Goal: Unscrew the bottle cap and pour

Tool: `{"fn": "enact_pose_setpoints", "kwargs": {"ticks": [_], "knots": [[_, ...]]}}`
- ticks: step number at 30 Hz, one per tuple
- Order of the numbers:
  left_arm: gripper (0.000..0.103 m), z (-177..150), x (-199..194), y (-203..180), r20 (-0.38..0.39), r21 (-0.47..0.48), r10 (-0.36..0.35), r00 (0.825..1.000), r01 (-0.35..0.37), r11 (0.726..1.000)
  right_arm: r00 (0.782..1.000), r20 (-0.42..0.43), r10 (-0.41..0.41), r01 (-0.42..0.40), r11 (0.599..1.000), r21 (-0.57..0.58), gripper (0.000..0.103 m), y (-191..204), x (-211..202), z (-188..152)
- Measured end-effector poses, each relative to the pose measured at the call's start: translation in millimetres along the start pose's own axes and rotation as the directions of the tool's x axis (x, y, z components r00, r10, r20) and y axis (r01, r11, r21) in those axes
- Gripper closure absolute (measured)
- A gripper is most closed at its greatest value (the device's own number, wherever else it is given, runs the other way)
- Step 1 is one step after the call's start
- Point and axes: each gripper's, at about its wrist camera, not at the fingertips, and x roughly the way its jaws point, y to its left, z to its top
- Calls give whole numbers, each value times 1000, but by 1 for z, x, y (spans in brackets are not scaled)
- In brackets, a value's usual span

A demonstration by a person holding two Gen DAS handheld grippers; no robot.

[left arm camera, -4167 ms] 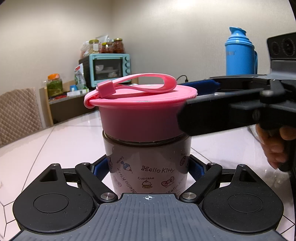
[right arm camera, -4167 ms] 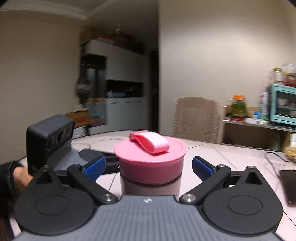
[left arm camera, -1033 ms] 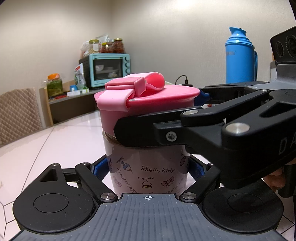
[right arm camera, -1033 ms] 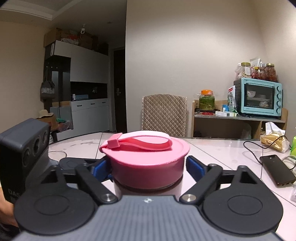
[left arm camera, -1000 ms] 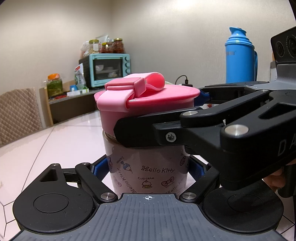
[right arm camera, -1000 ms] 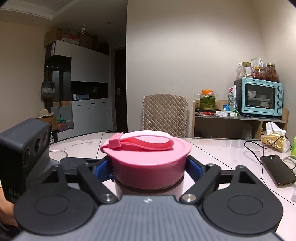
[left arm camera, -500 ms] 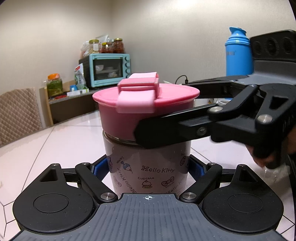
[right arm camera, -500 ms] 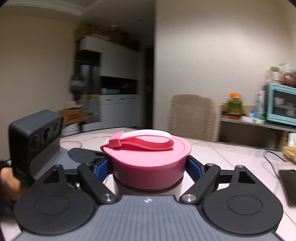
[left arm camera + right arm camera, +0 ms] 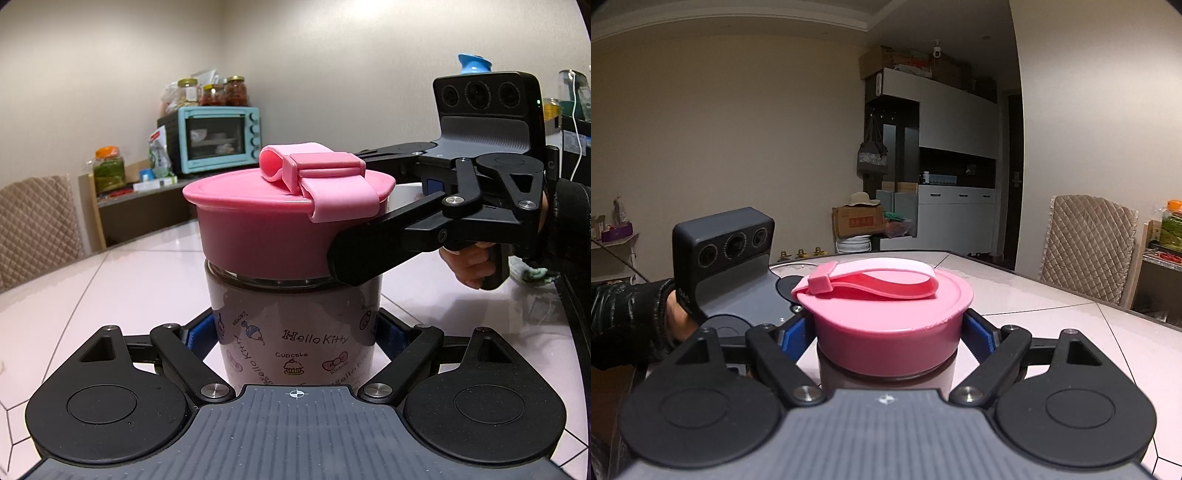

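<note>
Through my left wrist camera, my left tongs (image 9: 295, 332) are pinching the lower body of the squat grey glass bottle printed with Hello Kitty cartoons (image 9: 295, 328), its blue pads pressed against both sides, and the bottle stands upright on the glossy pale pink tiled desk (image 9: 110, 280). My right tongs (image 9: 354, 236) reach in from the right and clamp the wide pink plastic screw cap (image 9: 266, 236), whose paler pink silicone carry strap (image 9: 325, 181) lies folded over the top and down the near rim. A narrow band of clear glass shows between cap and printed body. Behind stand a turquoise toaster oven (image 9: 214, 138) with jars on top and a quilted beige chair (image 9: 37, 221) at the left edge. Through my right wrist camera, my right tongs (image 9: 886, 336) sit closed on the pink cap (image 9: 886, 332), blue pads touching its sides, with the strap (image 9: 875, 280) looped across the top. My left hand (image 9: 676, 317), in a dark sleeve, grips the other tool at the left, just beyond the bottle.
</note>
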Motion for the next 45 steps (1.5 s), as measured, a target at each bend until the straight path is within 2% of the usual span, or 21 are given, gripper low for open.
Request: {"fn": "enact_pose_setpoints", "kwargs": {"ticks": [1, 2, 5, 7, 10, 13, 20, 23, 28, 32, 40, 45], "knots": [[13, 0, 0, 0, 0, 0, 0, 1000, 0, 1000, 1000, -5, -13, 13, 1000, 3, 14, 2, 0, 1], [13, 0, 0, 0, 0, 0, 0, 1000, 0, 1000, 1000, -8, -29, 29, 1000, 5, 5, 3, -1, 2], [13, 0, -1, 0, 0, 0, 0, 1000, 0, 1000, 994, 0, -110, 110, 994, 4, 3, 9, -5, -3], [13, 1, -1, 0, 0, -1, -1, 1000, 1, 1000, 982, 0, -189, 189, 982, 23, 3, 21, -8, -2], [13, 1, -2, 0, 0, -1, -1, 1000, 1, 1000, 953, -2, -303, 302, 952, 50, 3, 38, -11, -1], [13, 1, -2, 1, 0, -1, -1, 1000, 1, 1000, 924, 1, -383, 382, 922, 57, 3, 54, -8, 0], [13, 1, -2, 1, 0, -1, -1, 1000, 1, 1000, 860, 27, -510, 509, 860, 42, 3, 87, 12, 4], [13, 0, -2, 1, 0, 0, -1, 1000, 1, 1000, 841, 20, -541, 539, 840, 67, 4, 89, 23, 3], [13, 0, -2, 1, 0, 0, -1, 1000, 1, 1000, 826, 7, -563, 559, 822, 110, 5, 89, 32, -3], [13, 0, -2, 1, 0, 0, -1, 1000, 1, 1000, 800, 19, -600, 594, 796, 118, 5, 89, 38, -3], [13, 0, -1, 1, 0, 0, -1, 1000, 1, 1000, 785, 7, -620, 614, 778, 131, 9, 90, 43, -8], [13, 0, -2, 1, 0, 0, -1, 1000, 1, 1000, 783, 5, -622, 615, 776, 141, 17, 90, 44, -11]]}}
